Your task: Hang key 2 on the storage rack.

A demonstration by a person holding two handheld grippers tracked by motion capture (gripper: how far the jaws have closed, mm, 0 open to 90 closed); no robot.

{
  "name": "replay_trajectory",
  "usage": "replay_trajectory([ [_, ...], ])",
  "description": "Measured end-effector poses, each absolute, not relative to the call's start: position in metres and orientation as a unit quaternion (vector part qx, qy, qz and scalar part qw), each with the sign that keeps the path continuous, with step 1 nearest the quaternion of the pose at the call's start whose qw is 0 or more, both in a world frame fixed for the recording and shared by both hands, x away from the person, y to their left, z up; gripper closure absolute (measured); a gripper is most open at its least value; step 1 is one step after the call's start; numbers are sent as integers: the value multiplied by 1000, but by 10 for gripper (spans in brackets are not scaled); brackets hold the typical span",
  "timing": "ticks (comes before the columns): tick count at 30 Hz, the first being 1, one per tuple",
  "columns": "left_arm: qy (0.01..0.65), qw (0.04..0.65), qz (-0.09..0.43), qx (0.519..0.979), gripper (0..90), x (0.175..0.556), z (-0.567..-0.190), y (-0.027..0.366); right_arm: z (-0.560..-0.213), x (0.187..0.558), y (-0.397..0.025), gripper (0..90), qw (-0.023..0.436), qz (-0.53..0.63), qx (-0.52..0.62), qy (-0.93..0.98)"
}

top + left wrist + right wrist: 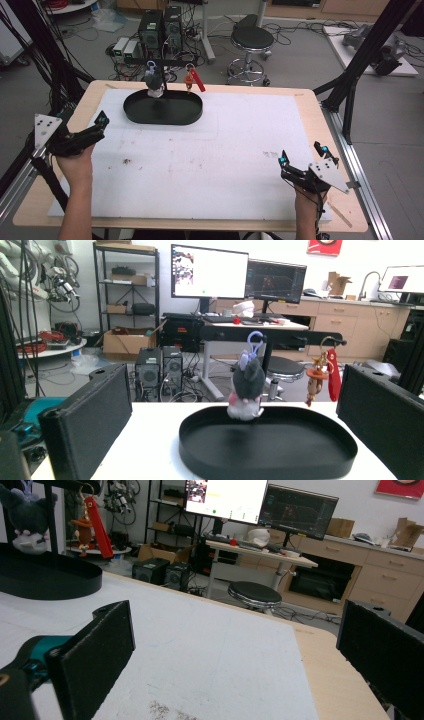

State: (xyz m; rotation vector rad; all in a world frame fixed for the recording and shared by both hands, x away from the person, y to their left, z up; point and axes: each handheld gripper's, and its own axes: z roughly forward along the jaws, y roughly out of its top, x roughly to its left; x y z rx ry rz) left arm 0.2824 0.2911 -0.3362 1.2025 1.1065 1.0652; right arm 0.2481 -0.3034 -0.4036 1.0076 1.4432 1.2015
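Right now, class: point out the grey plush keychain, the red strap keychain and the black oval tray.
grey plush keychain (246,380), left gripper view, on its grey body.
red strap keychain (333,375), left gripper view, on the red strap.
black oval tray (134,114), high view, on its left rim.

stool: black round one (252,37) on the floor past the table's far edge
computer towers: two (160,27) on the floor behind the table, cables everywhere
monitors: pair on a desk at the back, one bright white (209,272), one dark (276,281)
shelf: black rack (126,285) with boxes on it
wall: red poster (325,246) up top
cabinets: light wood drawers (345,327) along the back
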Motion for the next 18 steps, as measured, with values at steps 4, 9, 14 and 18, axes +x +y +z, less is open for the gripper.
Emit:
replay_trajectory([
  [4, 473, 561, 452, 507, 17, 270, -344, 296, -403, 248, -305, 13, 482, 498, 416, 588],
  [9, 475, 560, 460, 499, 17, 253, -352, 298, -403, 247, -307, 13, 478, 504, 421, 584],
  [14, 471, 559, 464, 501, 17, 239, -362, 300, -404, 248, -309, 13, 472, 511, 424, 580],
  [18, 471, 557, 461, 506, 17, 233, -371, 299, -404, 247, -310, 13, 467, 521, 427, 572],
])
